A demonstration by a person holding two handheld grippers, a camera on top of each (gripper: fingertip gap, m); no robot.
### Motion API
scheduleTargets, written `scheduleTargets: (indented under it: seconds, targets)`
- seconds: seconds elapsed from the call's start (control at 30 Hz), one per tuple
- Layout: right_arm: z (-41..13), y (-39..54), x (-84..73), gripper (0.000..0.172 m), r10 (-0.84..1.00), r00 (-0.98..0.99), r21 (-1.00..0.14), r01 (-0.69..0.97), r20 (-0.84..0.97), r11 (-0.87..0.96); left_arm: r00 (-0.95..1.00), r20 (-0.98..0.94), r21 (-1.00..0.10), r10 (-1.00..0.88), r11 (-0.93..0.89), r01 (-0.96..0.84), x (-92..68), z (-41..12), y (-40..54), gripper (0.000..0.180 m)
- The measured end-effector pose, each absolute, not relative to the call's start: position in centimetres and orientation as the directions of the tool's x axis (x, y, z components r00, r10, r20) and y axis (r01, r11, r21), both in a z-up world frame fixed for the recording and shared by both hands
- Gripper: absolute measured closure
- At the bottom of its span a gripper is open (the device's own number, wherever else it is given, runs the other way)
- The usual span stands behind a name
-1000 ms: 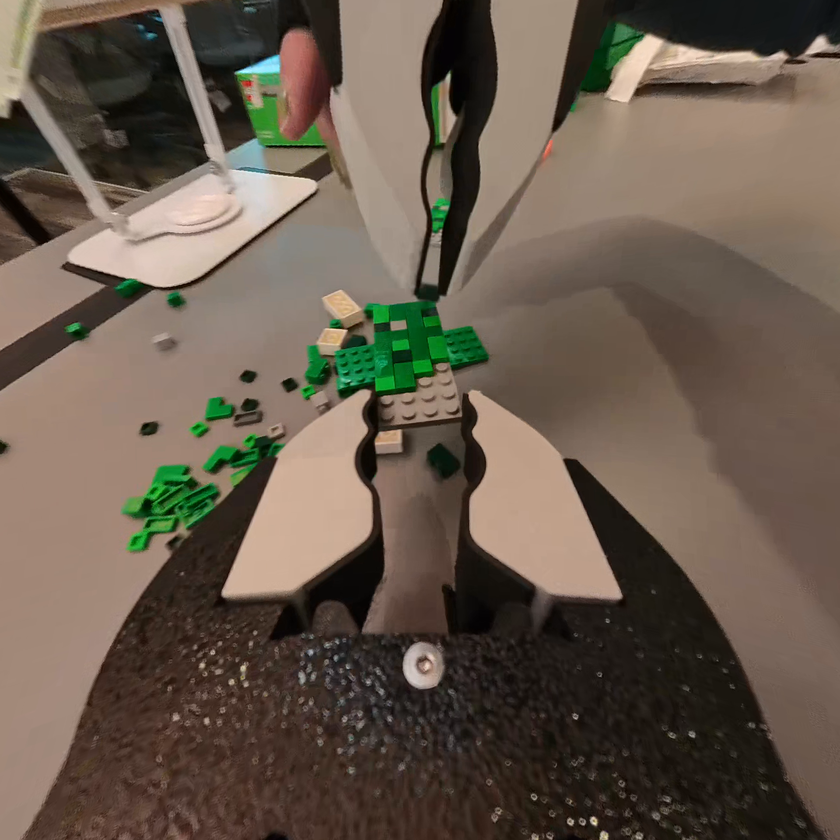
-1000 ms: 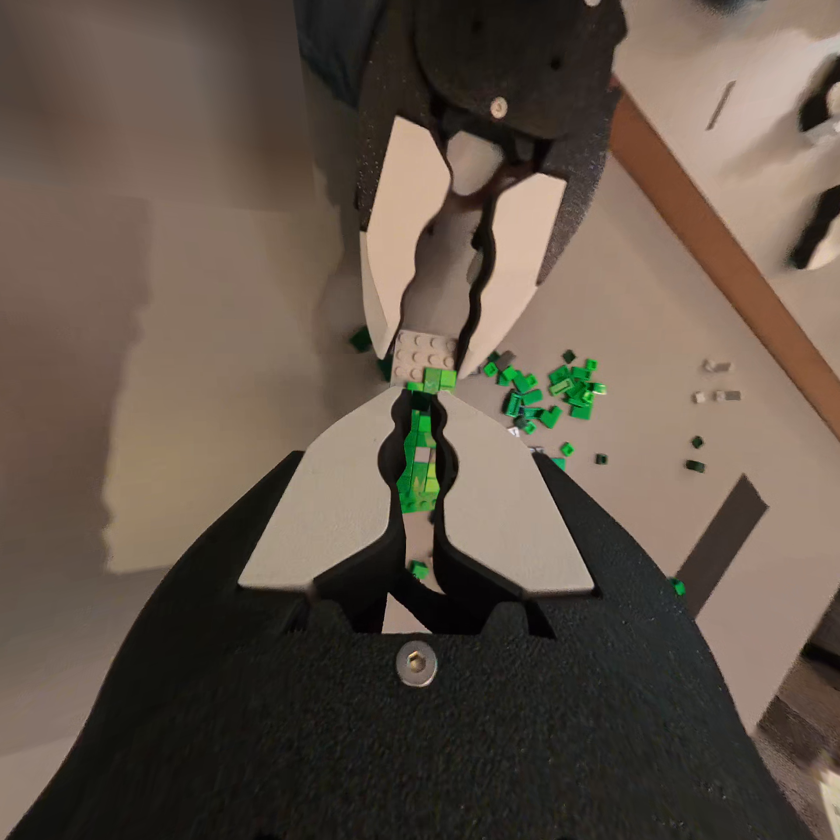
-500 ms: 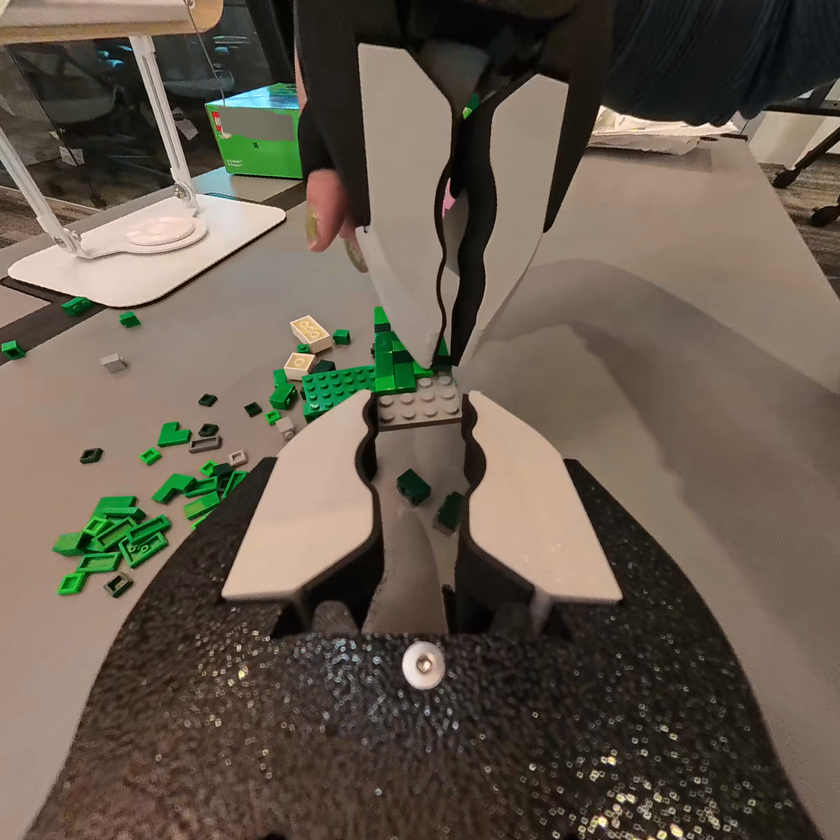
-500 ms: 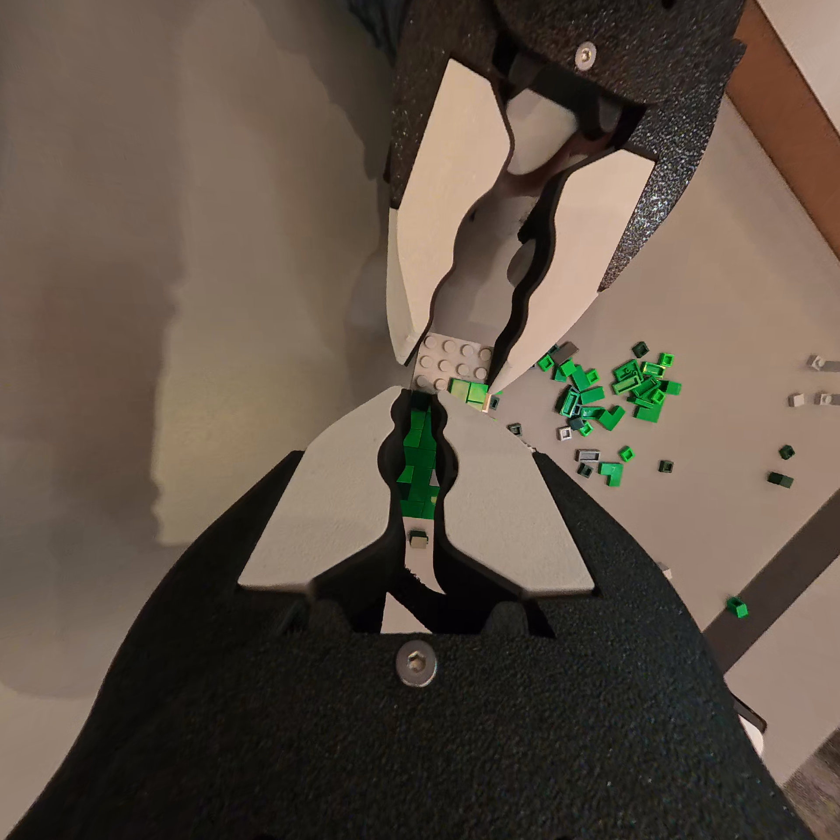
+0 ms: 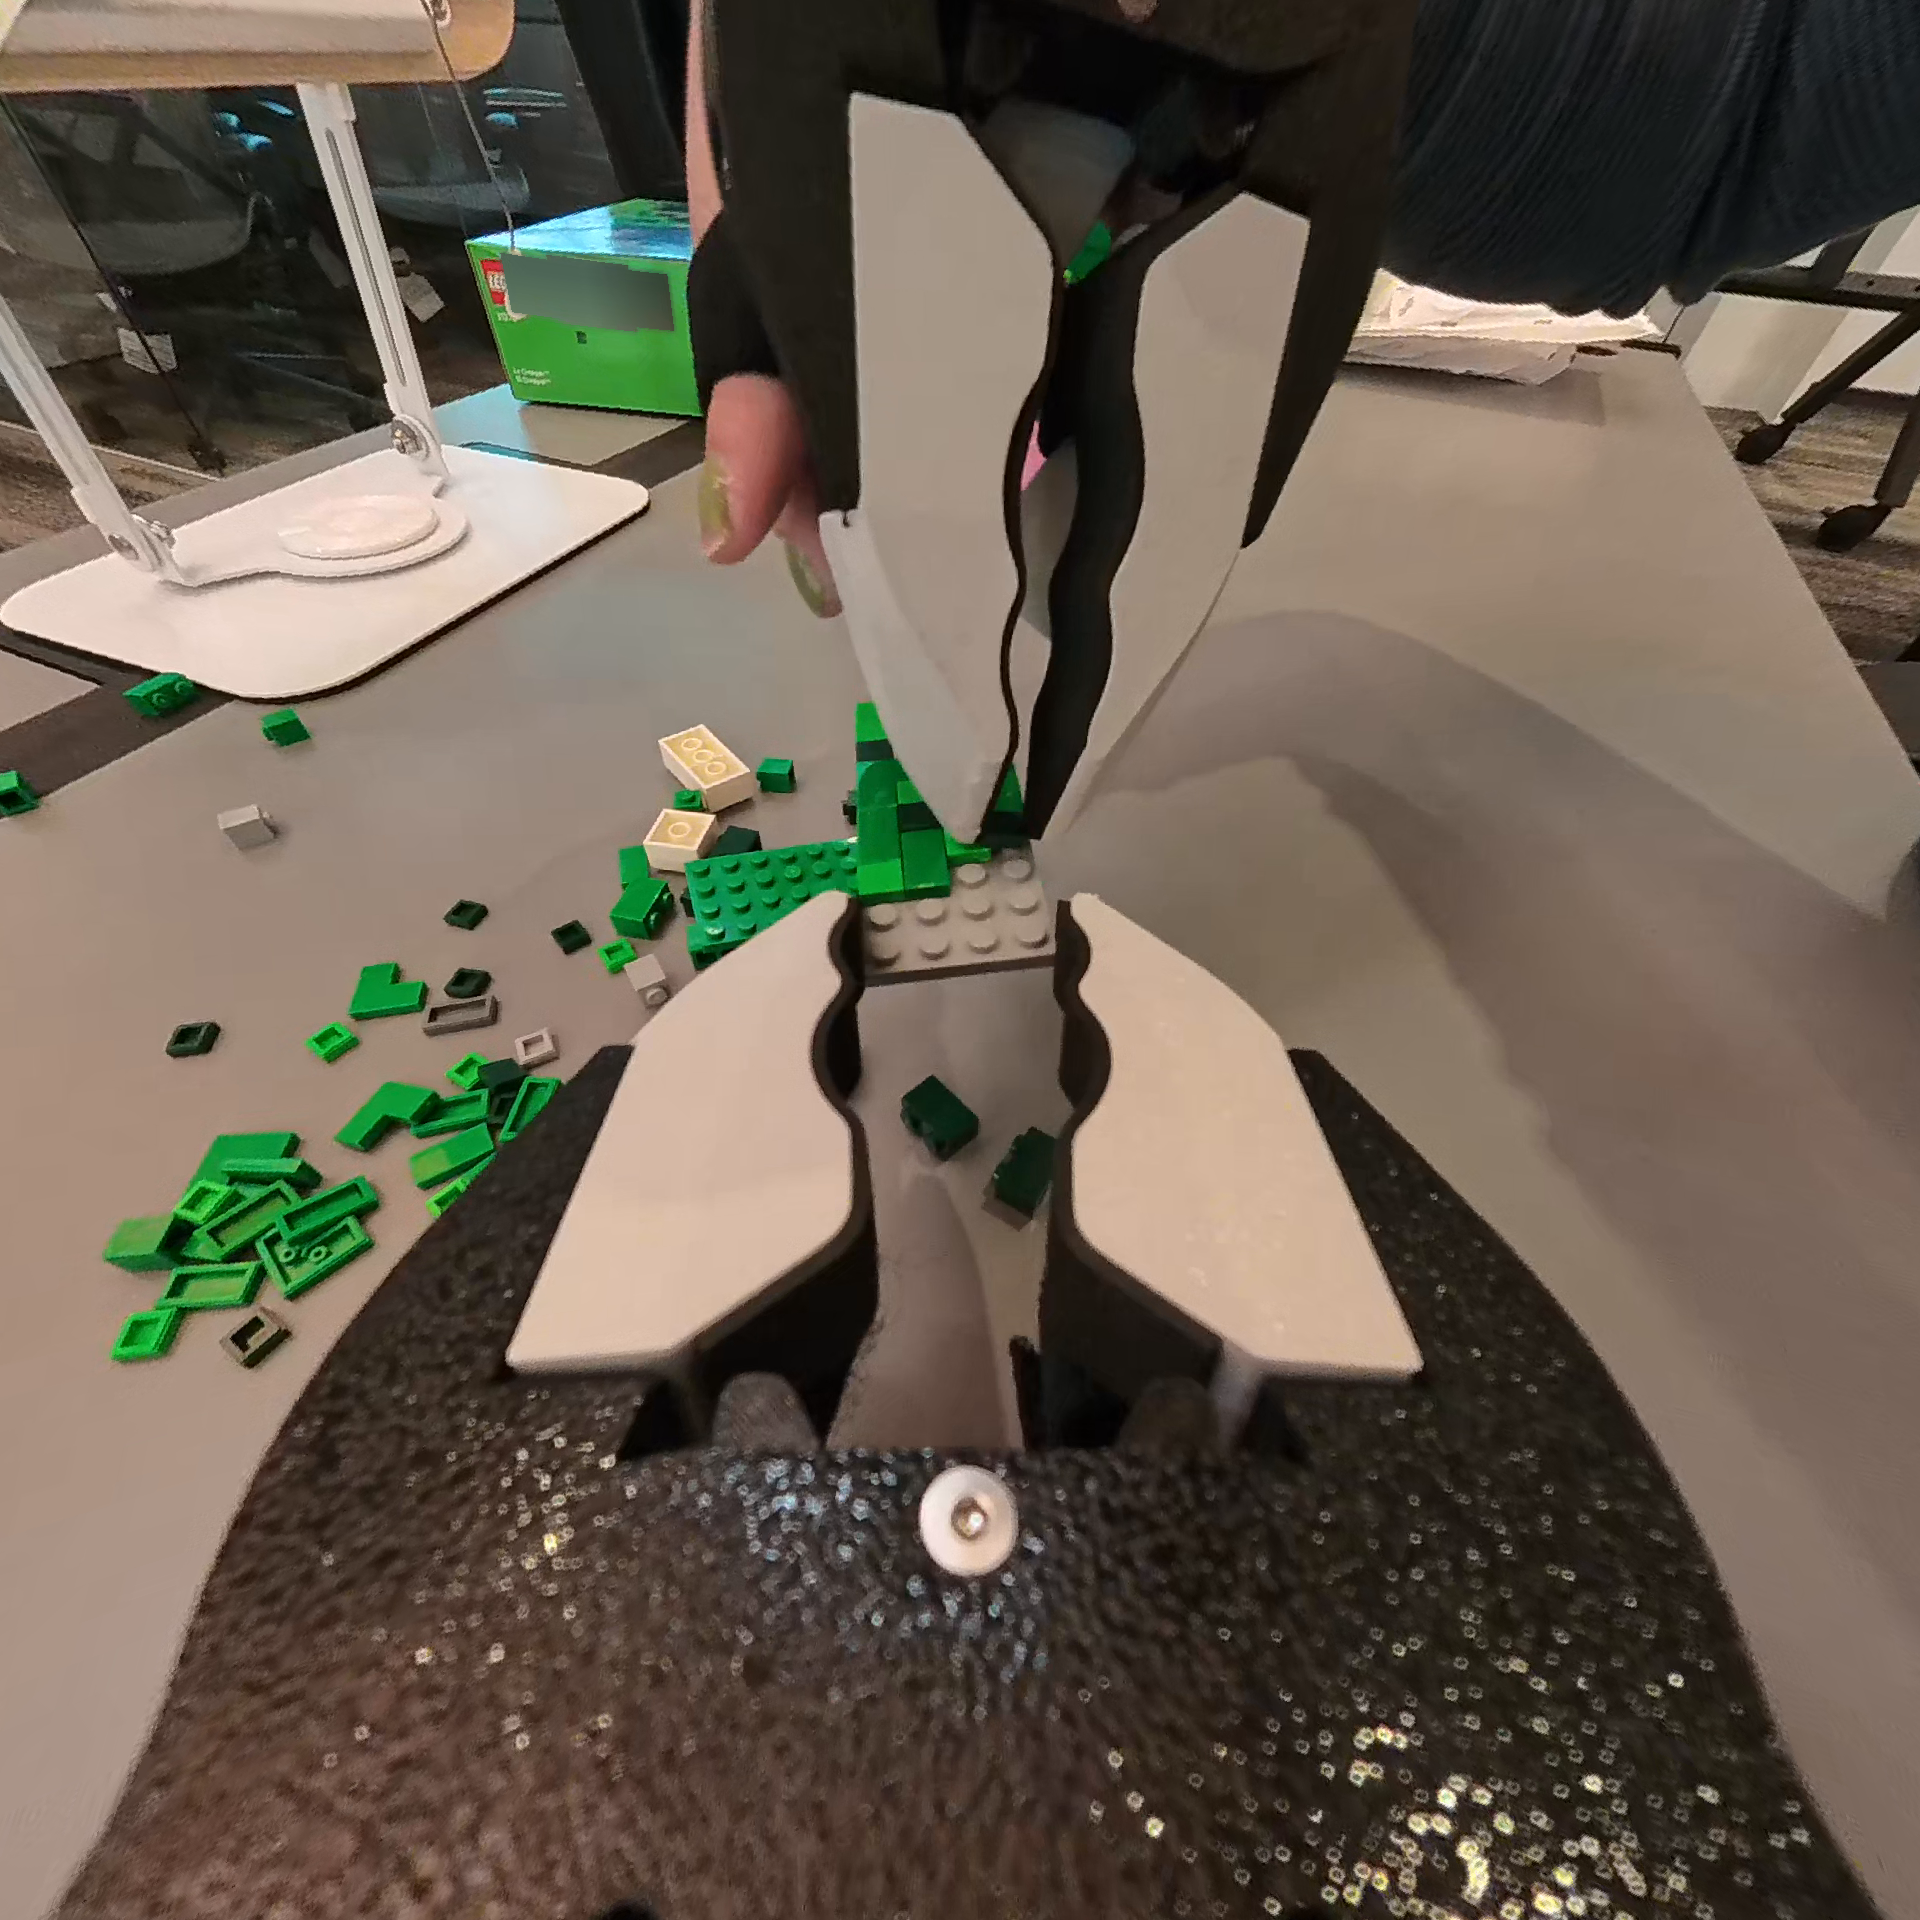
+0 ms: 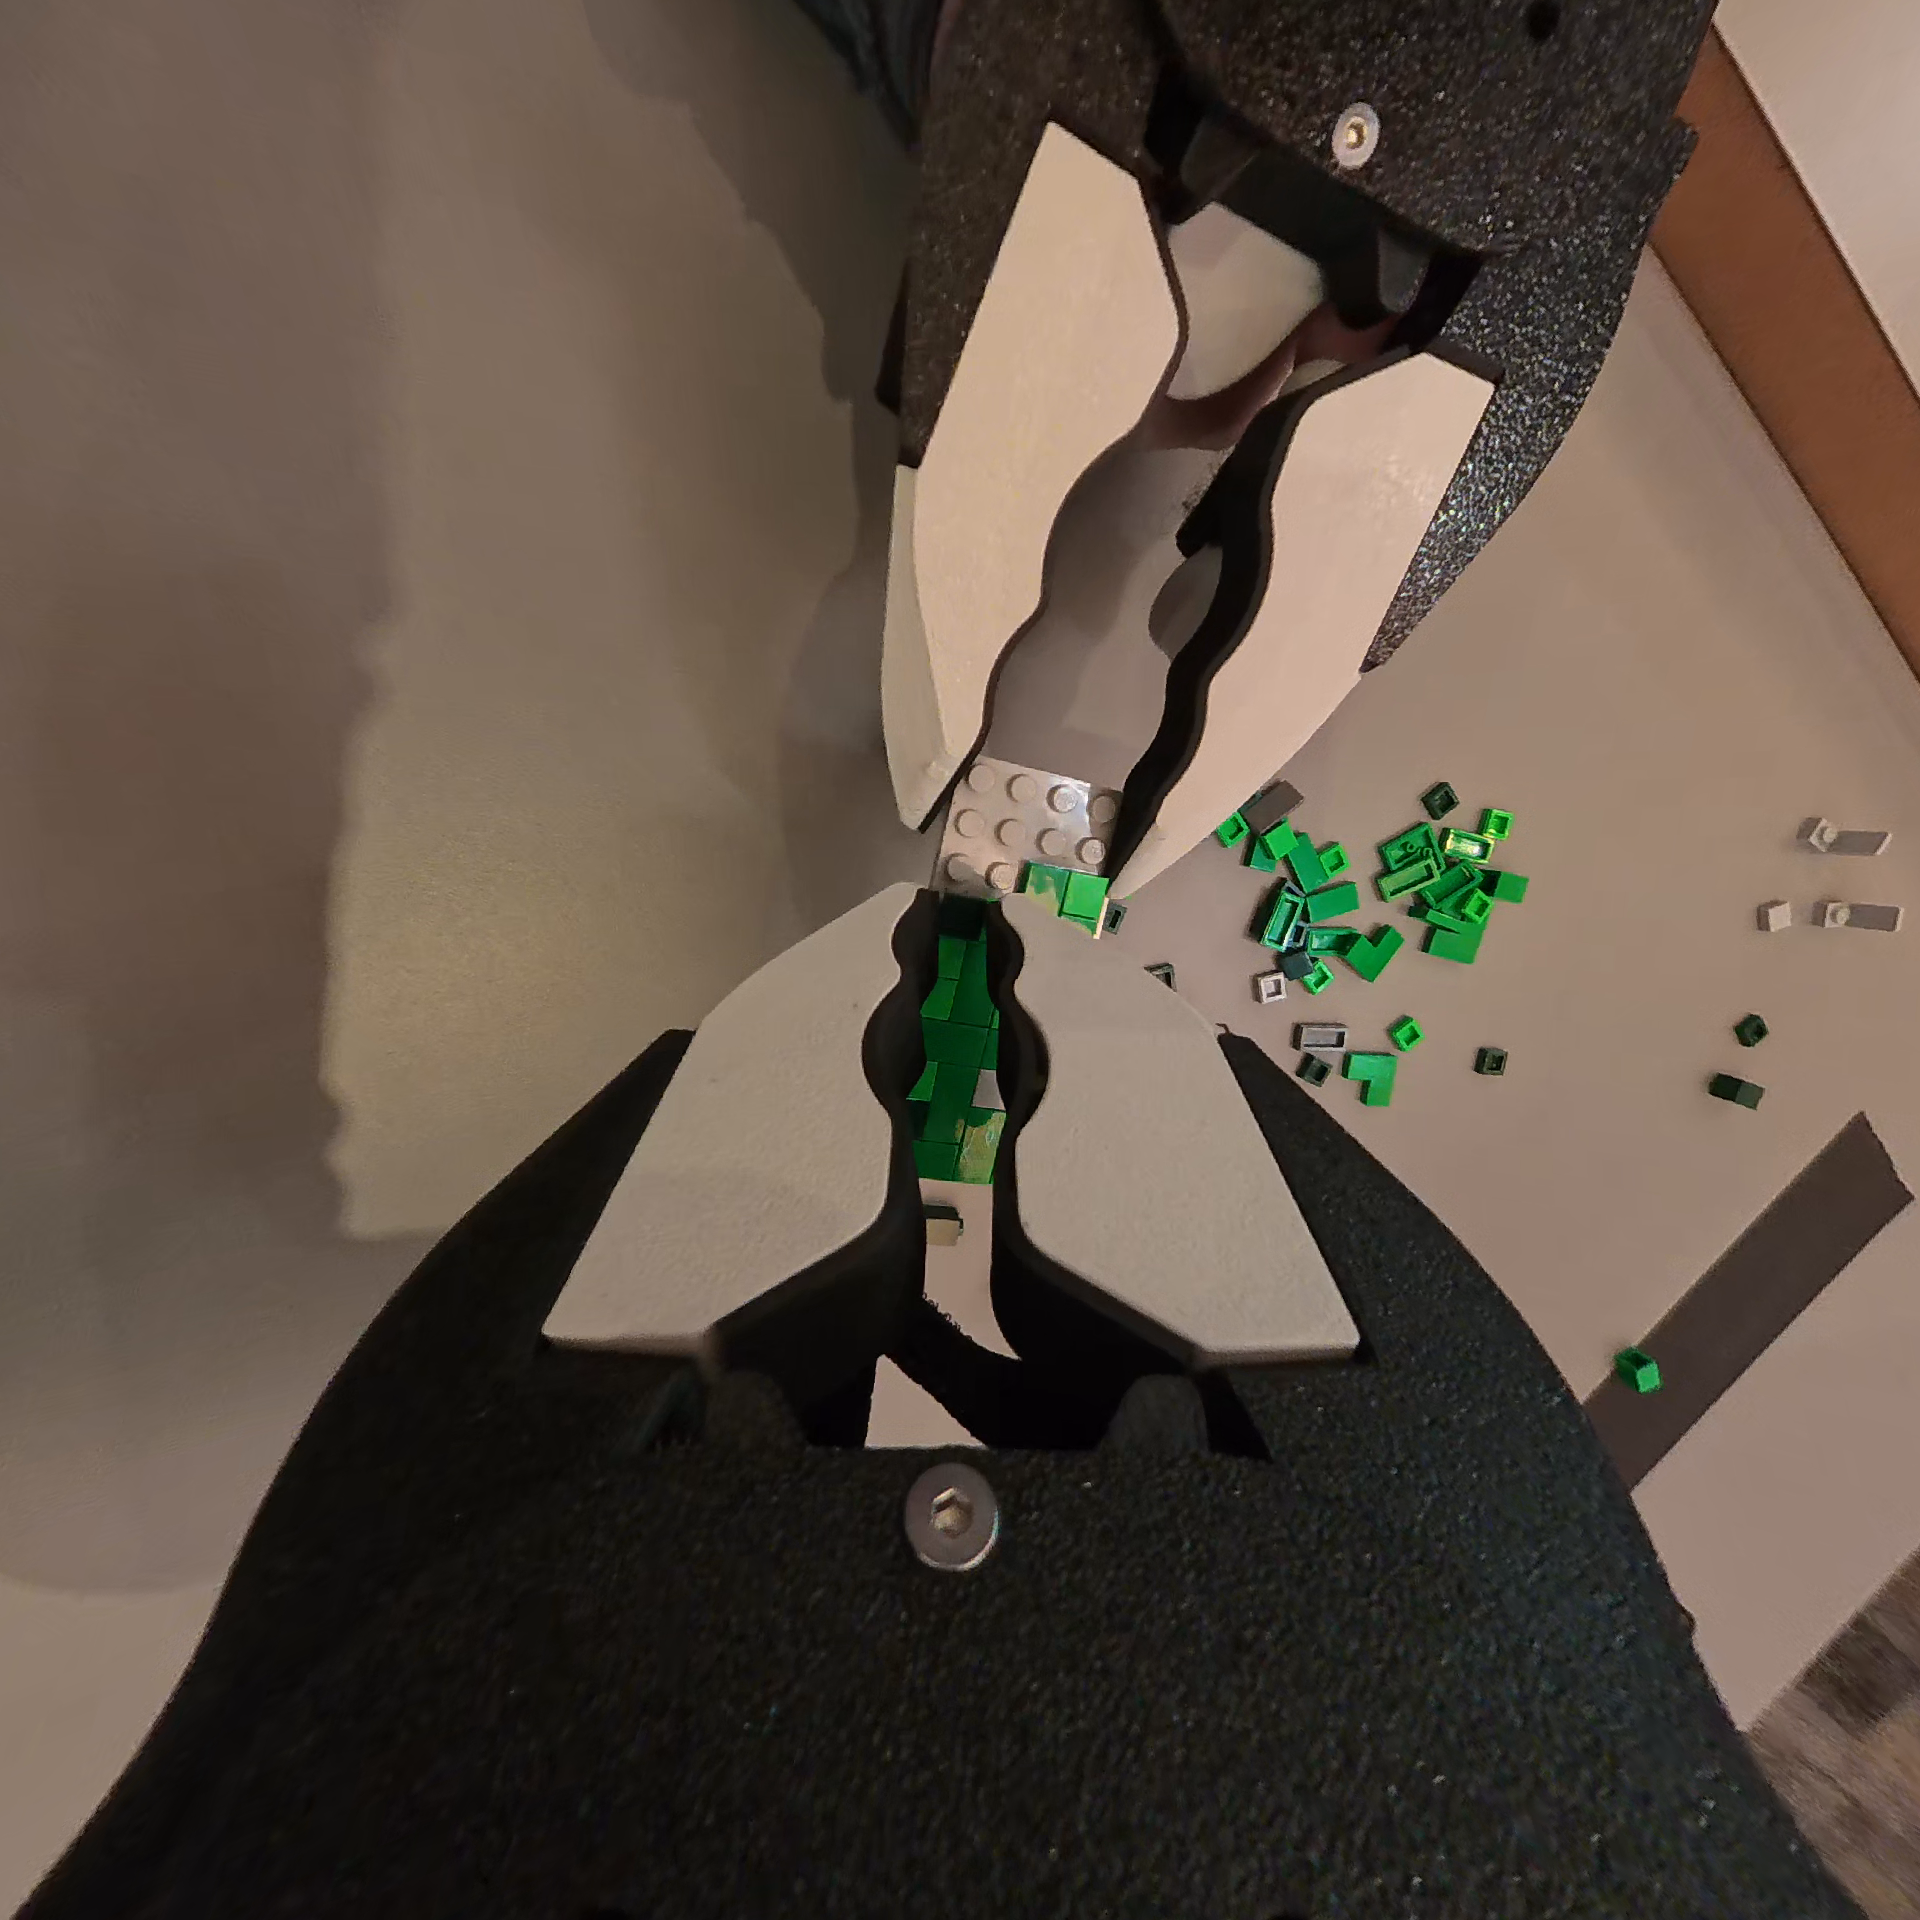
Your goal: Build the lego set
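Observation:
My left gripper is shut on a grey studded plate, with a pad pressed to each side. The plate is joined to a flat build of green plates and tiles. My right gripper comes down from above, shut on a small dark green piece at the seam where the green tiles meet the grey plate. The right wrist view shows the left gripper holding the grey plate. The green tiles show between my right fingers.
Loose green and grey tiles lie left of the build and also show in the right wrist view. Two tan bricks, a white lamp base and a green box stand farther back. Two dark green pieces lie under my left fingers.
The right gripper moved from the far end of the build to the edge of the grey plate and has stayed there. Both grips stay shut.

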State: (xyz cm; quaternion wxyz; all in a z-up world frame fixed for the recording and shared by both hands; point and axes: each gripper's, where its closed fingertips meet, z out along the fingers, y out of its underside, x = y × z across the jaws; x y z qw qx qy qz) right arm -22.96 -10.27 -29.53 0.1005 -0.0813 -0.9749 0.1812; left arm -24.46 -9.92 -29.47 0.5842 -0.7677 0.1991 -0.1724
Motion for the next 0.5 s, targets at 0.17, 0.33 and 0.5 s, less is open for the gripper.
scheduleTargets:
  seconds: [0.17, 0.33, 0.5]
  targets:
    - [-29.52, -10.25, -22.96, 0.163, 0.192, -0.966, -0.361, 0.119, 0.174, 0.925, 0.861, 0.038, -0.966, -0.507, -0.239, -0.098, -24.47, -29.44, -9.92, 0.146]
    - [-29.54, -10.25, -23.10, 0.159, 0.187, -0.962, -0.351, 0.108, 0.198, 0.930, 0.864, 0.051, -0.967, -0.501, -0.241, -0.082, -24.62, -29.39, -9.93, 0.146]
    - [-29.48, -10.19, -23.27, 0.158, 0.192, -0.958, -0.353, 0.108, 0.211, 0.929, 0.869, 0.065, -0.968, -0.491, -0.243, -0.066, -24.81, -29.34, -9.79, 0.146]
